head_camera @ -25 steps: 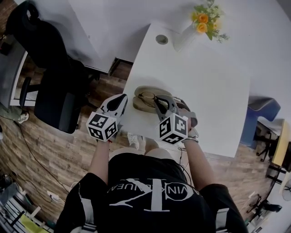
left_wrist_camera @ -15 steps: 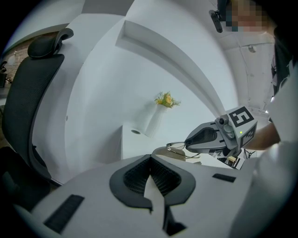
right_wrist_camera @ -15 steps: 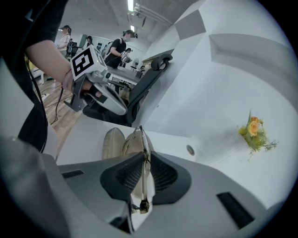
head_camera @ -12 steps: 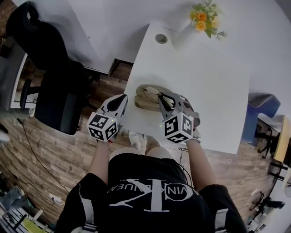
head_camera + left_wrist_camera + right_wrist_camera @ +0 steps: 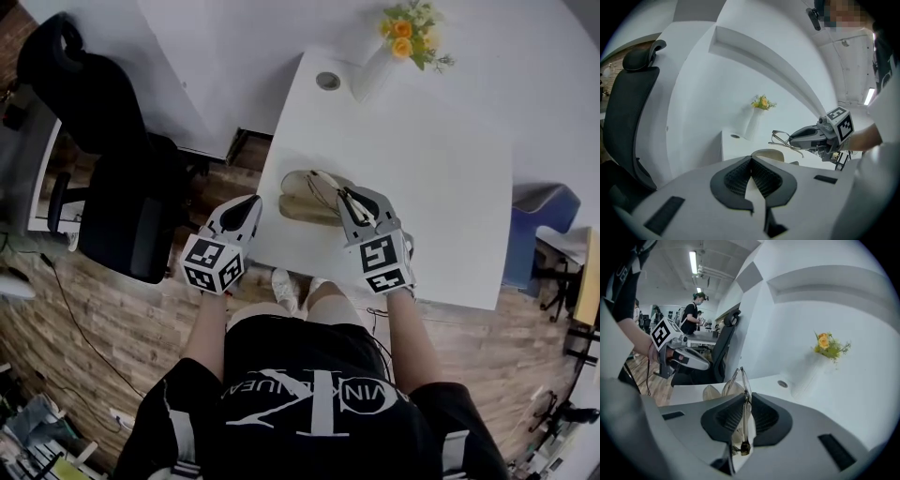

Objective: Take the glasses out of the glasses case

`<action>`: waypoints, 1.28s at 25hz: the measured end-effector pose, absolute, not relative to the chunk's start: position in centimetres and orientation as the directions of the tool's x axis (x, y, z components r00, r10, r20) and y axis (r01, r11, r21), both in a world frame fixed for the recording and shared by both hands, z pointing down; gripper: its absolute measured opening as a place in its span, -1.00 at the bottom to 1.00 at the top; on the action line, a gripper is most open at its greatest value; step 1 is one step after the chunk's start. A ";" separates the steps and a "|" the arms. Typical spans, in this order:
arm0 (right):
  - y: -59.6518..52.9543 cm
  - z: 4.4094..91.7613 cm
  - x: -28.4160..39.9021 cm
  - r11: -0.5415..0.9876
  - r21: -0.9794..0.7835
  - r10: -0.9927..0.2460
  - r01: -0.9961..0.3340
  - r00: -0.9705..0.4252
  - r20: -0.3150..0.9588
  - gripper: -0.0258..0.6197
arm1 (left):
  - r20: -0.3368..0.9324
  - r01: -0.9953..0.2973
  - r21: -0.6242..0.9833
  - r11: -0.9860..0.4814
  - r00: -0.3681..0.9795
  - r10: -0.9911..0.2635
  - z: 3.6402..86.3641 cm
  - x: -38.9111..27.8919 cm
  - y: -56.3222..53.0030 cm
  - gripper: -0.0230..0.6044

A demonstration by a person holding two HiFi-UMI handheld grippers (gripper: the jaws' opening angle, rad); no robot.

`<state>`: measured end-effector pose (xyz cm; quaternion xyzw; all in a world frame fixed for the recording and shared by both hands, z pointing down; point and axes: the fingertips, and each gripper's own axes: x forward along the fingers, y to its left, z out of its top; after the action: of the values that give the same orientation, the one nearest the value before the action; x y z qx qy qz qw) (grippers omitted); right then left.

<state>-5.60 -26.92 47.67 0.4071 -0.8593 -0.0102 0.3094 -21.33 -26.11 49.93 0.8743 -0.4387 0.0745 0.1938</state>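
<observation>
The beige glasses case (image 5: 298, 202) lies open near the front left edge of the white table (image 5: 441, 187). My right gripper (image 5: 345, 194) is just right of it, shut on the thin-rimmed glasses (image 5: 323, 190), which hang lifted over the case. In the right gripper view the glasses (image 5: 736, 380) stand on edge, clamped between the pads (image 5: 726, 416), with the case (image 5: 711, 393) behind them. My left gripper (image 5: 251, 202) hovers off the table's left edge beside the case, shut on nothing. Its view shows its own tips (image 5: 751, 161), the case (image 5: 769, 154) and the right gripper (image 5: 812, 136) holding the glasses (image 5: 783, 139).
A white vase of orange flowers (image 5: 375, 70) and a round cable hole (image 5: 328, 81) are at the table's far end. A black office chair (image 5: 112, 187) stands left of the table, a blue seat (image 5: 534, 234) to the right. Other people work in the background of the right gripper view.
My right gripper has risen and rolled, lifting the glasses up from the case. The left gripper has stayed in place.
</observation>
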 end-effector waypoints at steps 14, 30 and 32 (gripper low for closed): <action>-26.8 45.2 -0.8 0.563 0.013 -0.766 -0.826 -0.516 0.384 -0.75 | 0.274 -0.845 0.226 -0.484 0.532 -0.801 46.8 -20.8 -25.1 -0.88; -24.8 44.4 5.1 0.521 -0.078 -0.795 -0.850 -0.516 0.317 -0.75 | 0.210 -0.909 0.162 -0.383 0.411 -0.887 44.0 -19.5 -22.1 -0.88; -24.5 44.2 5.8 0.517 -0.085 -0.800 -0.852 -0.515 0.308 -0.75 | 0.203 -0.914 0.155 -0.376 0.401 -0.893 43.5 -19.4 -21.7 -0.88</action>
<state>5.77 -24.49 44.20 0.4784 -0.8631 0.1132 0.1158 -19.44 -21.68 43.55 0.8282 -0.5454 0.0426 0.1215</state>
